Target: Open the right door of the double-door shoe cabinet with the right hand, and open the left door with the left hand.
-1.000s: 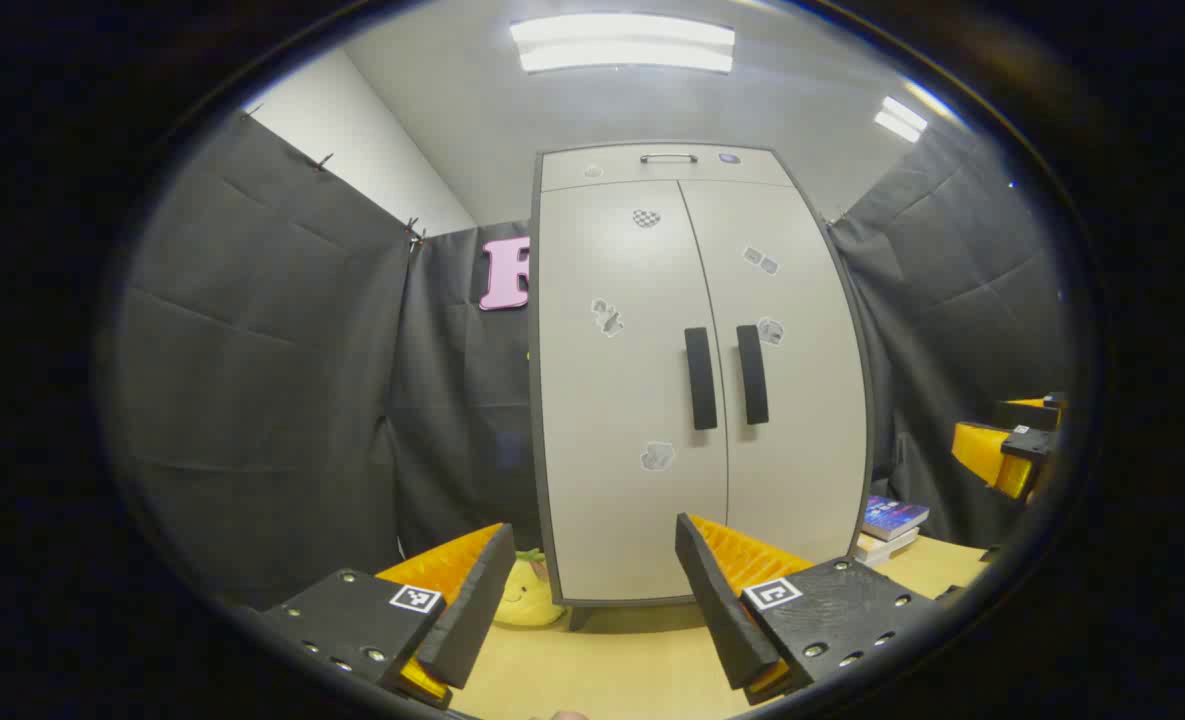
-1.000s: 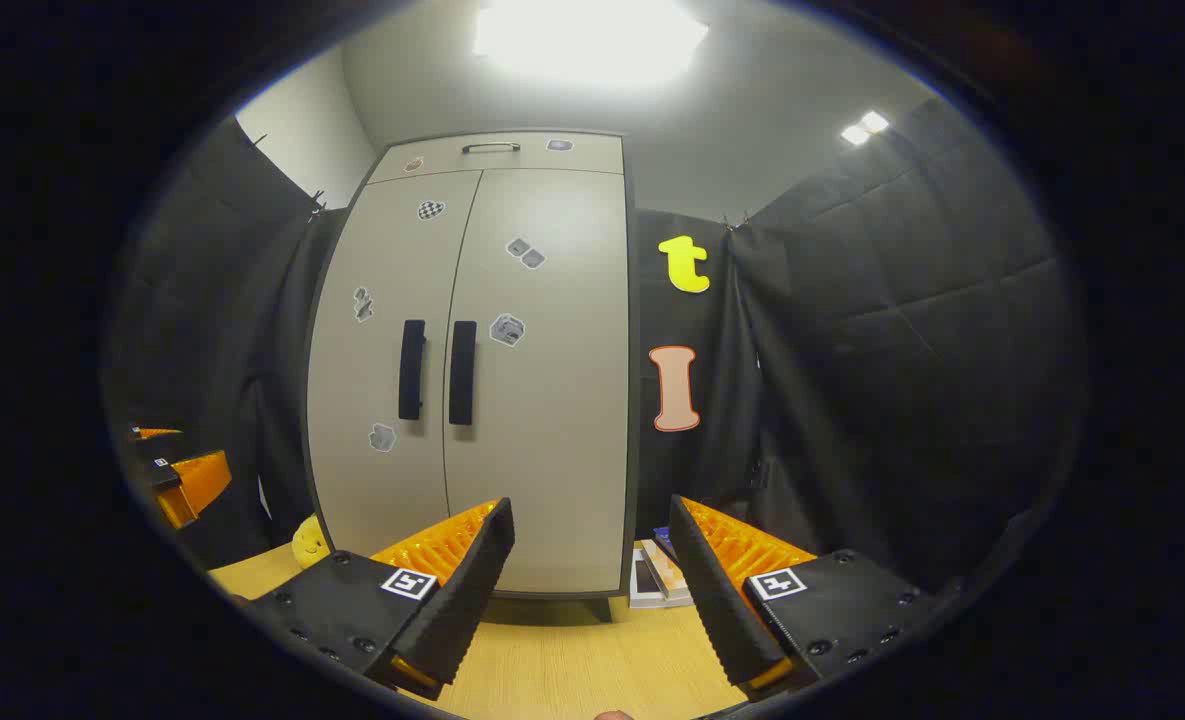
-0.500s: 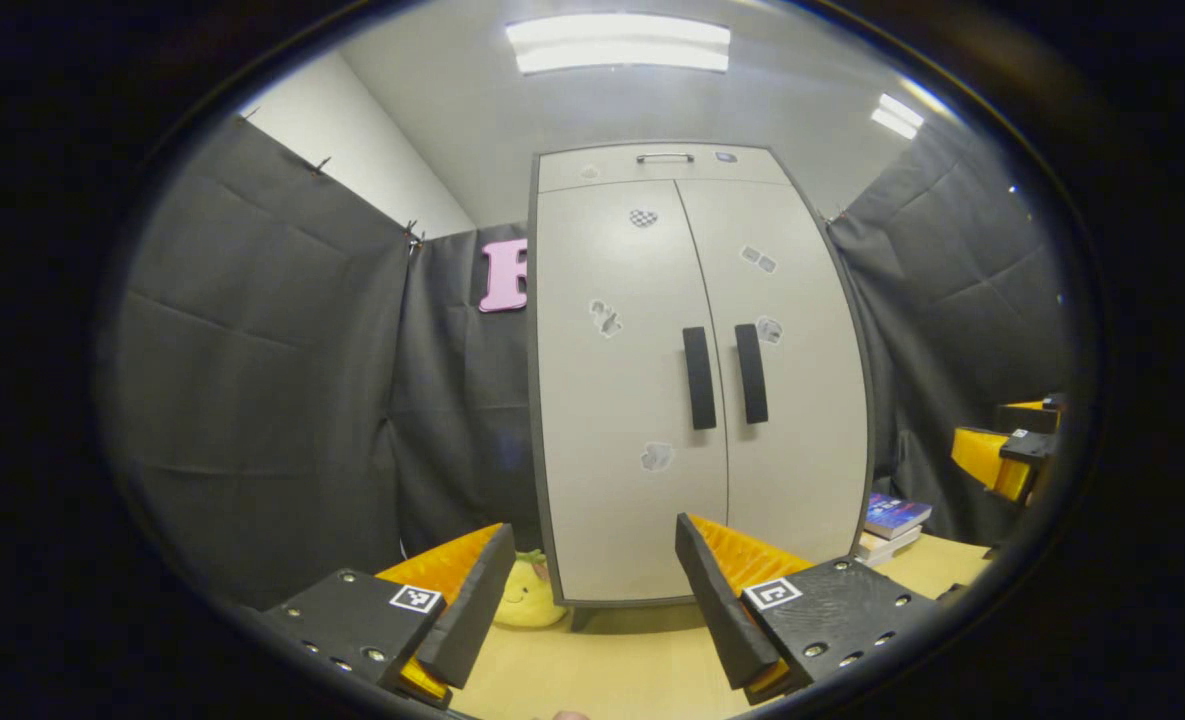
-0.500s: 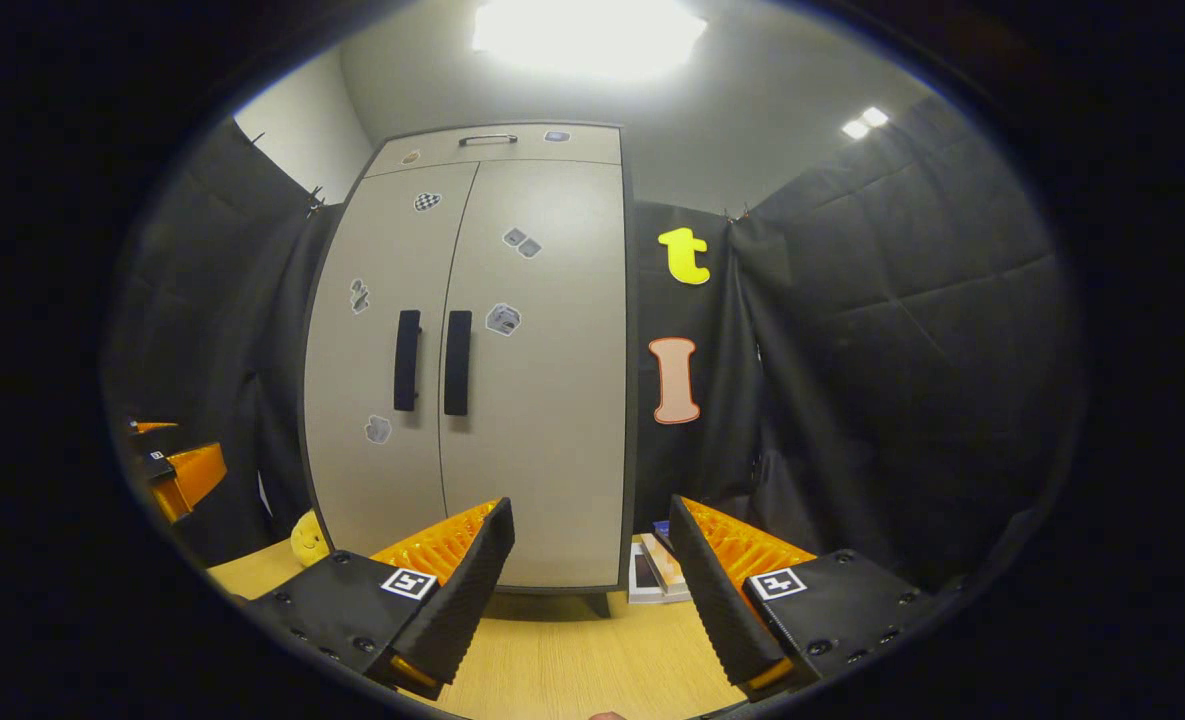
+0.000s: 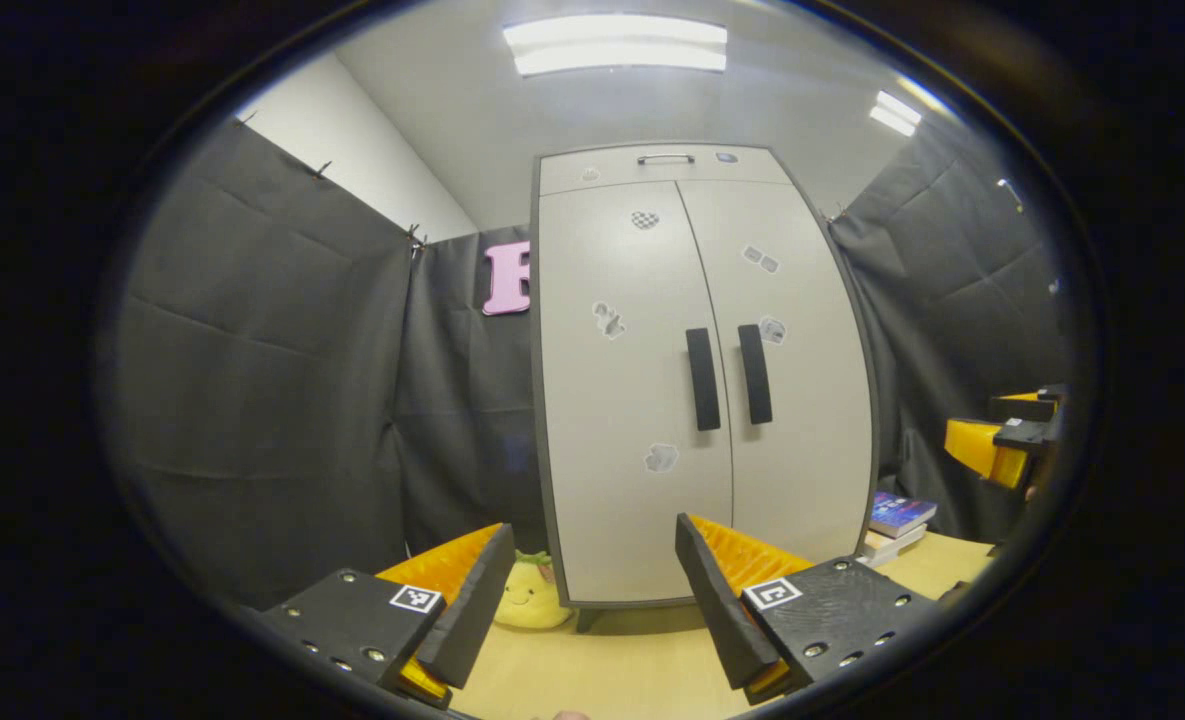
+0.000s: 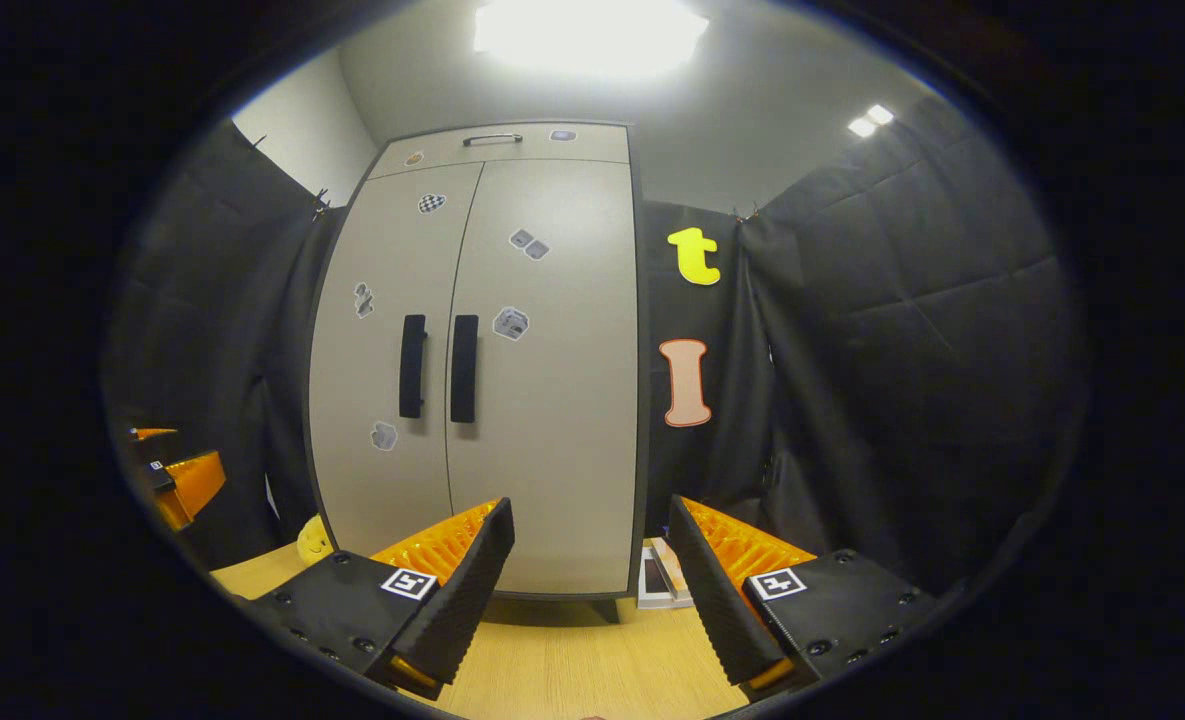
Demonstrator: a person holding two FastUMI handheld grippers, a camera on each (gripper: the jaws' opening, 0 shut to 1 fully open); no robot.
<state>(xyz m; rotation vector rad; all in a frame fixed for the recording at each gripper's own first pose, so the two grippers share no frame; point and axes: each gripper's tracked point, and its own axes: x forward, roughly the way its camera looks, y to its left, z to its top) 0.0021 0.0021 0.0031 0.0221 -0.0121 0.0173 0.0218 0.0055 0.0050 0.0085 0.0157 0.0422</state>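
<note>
Little has moved since the earlier frames: both cameras have drifted only slightly, and the cabinet doors remain closed. From the left gripper view, the shoe cabinet [image 5: 702,380] stands tall at 12 o'clock on a pale wooden table [image 5: 612,670], its left door [image 5: 622,400] and right door [image 5: 802,400] meeting at a centre seam, with the left handle [image 5: 702,379] and right handle [image 5: 754,373] as two dark upright bars just beside each other. The left tongs [image 5: 587,590] sit at 6 o'clock, spread wide and holding nothing. A yellow plush toy [image 5: 532,596] rests by the cabinet's foot at 7 o'clock, a stack of books [image 5: 897,520] lies at 4 o'clock, and the right tongs [image 5: 1002,445] show at 3 o'clock, well apart from the doors. From the right gripper view, the cabinet stands at 11 o'clock, both doors flush, with the right handle [image 6: 464,368] beside the left handle [image 6: 412,365]. The right tongs [image 6: 592,585] at 6 o'clock are likewise wide apart and empty, and the left tongs [image 6: 177,480] show at 9 o'clock. Judging by this, the task is at its approach stage, nothing yet gripped. Next, the right tongs would likely need to travel up and forward, straddle the right handle, close on it, then pull outward.
</note>
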